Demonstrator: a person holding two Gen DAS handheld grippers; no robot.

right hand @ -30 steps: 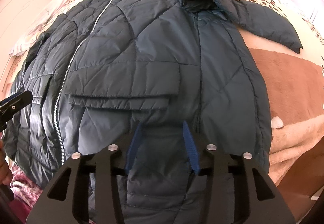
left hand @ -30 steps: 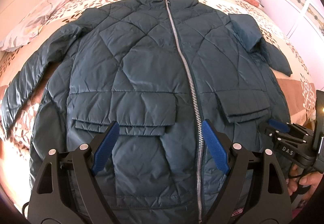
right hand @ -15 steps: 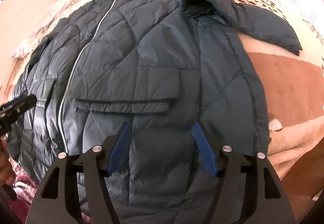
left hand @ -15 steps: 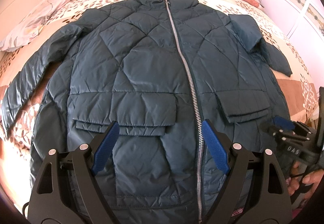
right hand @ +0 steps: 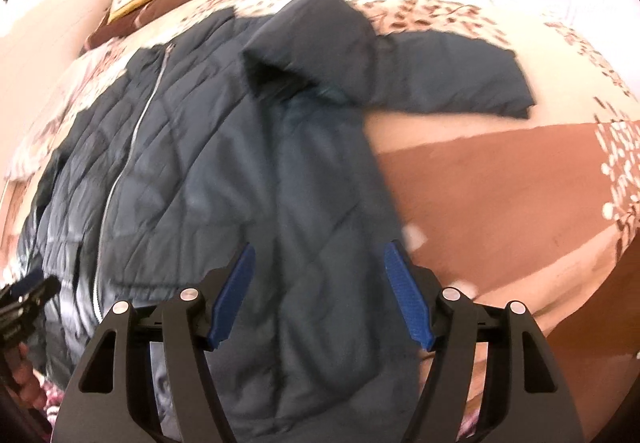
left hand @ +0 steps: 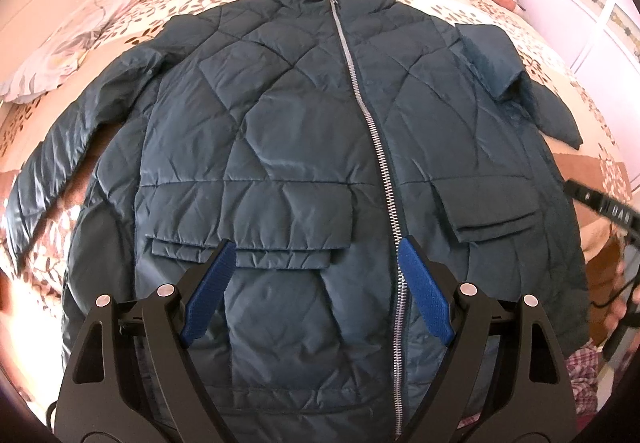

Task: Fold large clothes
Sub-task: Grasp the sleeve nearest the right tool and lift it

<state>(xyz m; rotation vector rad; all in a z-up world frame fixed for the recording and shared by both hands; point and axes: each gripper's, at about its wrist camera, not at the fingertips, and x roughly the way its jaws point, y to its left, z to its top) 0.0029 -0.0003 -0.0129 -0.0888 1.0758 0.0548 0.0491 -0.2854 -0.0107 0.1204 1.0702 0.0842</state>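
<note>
Jacket (left hand: 280,147) lies flat under both tools (left hand: 316,267) (right hand: 320,271), jaws spread.

One jacket (left hand: 280,147), two claws (both spread), one bed (left hand: 460,11).

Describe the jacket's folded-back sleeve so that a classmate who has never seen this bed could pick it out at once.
Start at the bed with its leaf-print cover, where a dark teal quilted jacket lies zipped, front up. Go to its camera-right shoulder: the sleeve there doubles over itself. Unlike the other sleeve, which stretches out long, this one is bent short.
</note>
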